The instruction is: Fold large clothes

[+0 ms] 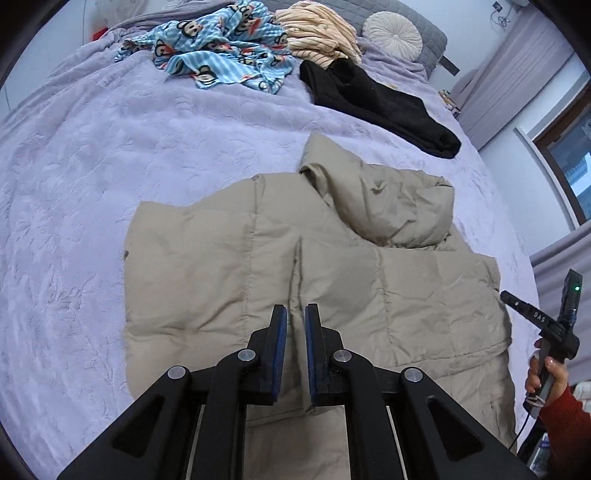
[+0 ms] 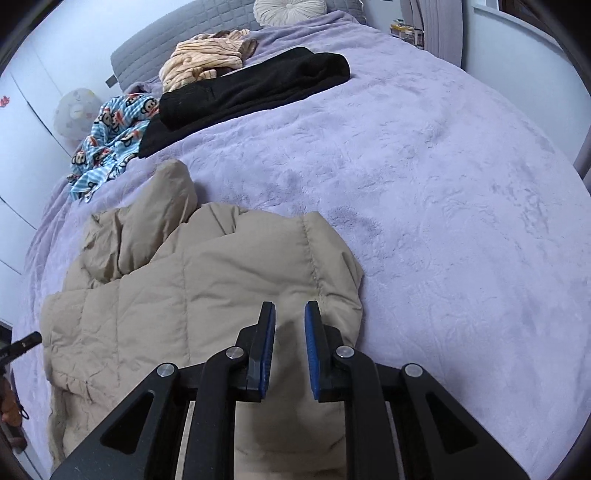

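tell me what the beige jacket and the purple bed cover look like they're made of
Beige jacket: looks like a matte woven shell over puffy filling, judging by the stitched, crinkled panels.
Purple bed cover: probably plush fleece, going by its soft nap and faint embossed pattern.

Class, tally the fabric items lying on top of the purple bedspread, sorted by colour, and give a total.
Beige: 1, the jacket
Black: 1, the garment
Blue monkey print: 1, the cloth
Cream striped: 1, the top
White: 1, the round cushion
Total: 5
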`<state>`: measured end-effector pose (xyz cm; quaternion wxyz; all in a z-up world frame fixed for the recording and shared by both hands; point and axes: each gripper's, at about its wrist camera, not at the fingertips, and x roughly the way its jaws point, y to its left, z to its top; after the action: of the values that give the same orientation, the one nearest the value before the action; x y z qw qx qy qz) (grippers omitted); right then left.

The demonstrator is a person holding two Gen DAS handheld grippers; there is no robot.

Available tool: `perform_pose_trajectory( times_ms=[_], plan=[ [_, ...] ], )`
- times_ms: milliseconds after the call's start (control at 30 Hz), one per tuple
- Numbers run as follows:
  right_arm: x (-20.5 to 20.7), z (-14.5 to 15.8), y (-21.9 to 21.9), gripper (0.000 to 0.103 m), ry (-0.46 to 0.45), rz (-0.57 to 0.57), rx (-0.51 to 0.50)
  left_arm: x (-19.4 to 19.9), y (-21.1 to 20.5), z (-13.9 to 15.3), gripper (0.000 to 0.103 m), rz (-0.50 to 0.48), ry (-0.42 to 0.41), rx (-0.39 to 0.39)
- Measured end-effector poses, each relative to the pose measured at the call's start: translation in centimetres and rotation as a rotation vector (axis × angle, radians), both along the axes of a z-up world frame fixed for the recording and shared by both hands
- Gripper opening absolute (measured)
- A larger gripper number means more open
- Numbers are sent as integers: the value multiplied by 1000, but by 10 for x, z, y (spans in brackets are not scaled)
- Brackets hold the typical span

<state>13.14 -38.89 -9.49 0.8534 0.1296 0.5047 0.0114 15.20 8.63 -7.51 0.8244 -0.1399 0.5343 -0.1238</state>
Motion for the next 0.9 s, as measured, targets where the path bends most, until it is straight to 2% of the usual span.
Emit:
perform_pose_trajectory(
  times_ms=[133,267,333,533,733,900],
  plan=[
    [-5,-5,2,17,21,34,-24,10,-28,-9,10,-54,-9,9],
    [-3,-19,-3,16,43,-3,-17,13,-47,-57,10,-61,78,70],
    [-2,-32,-6,16,60,-12,-12,10,-49,-68,10,-73,66,69],
    [-3,-42,-6,16,46,-26,-25,12,-46,-67,10,-59,73,59],
    [-18,-25,-14,20,64,-83,-67,-3,-32,-48,10,-30,65,154],
    [-42,-10,-27,22,88,-148,-9,-29,-16,-30,10,5,86,182]
  ],
)
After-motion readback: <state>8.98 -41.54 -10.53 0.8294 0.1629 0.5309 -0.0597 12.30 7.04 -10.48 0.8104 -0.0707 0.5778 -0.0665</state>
